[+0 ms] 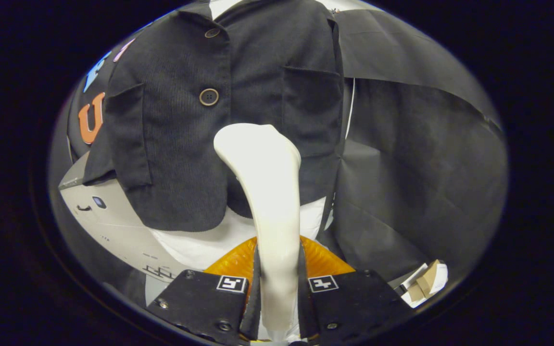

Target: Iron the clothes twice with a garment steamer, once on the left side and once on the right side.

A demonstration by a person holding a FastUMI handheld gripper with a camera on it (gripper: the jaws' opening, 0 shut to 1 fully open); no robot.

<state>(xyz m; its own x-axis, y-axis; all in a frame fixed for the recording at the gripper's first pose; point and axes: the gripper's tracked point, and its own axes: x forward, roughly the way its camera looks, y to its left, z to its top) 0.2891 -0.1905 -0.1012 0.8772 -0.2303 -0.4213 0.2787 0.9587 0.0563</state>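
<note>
Gripper (277,283) closed on the steamer (267,192): both fingers press its white handle, one on each side. The steamer head rises ahead of the fingers, in front of the jacket's (219,120) lower front (contact with cloth: cannot tell). Jacket is dark, buttoned, hanging upright over a white lining (195,245). Orange part (231,262) sits just behind the fingers.
</note>
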